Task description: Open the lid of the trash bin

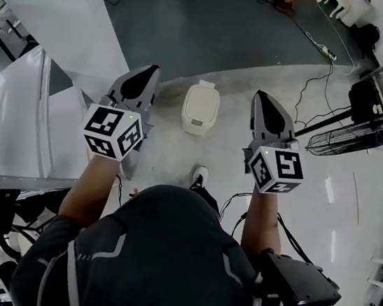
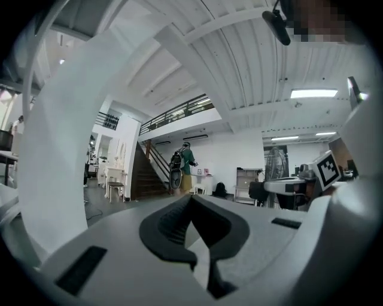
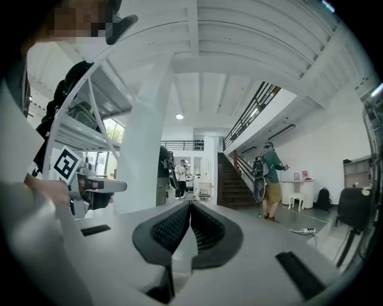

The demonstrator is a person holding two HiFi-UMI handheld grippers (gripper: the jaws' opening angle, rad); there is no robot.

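The white trash bin stands on the pale floor ahead of my foot, its lid down. My left gripper is held up to the bin's left and my right gripper to its right, both well above it and touching nothing. In each gripper view the two dark pads meet at the tip, with nothing between them: left gripper, right gripper. Both gripper views look level across the hall, so the bin does not show in them.
A black floor fan stands at the right, with cables and a power strip on the floor behind it. White shelving fills the left side. A person with a backpack stands by the stairs far off.
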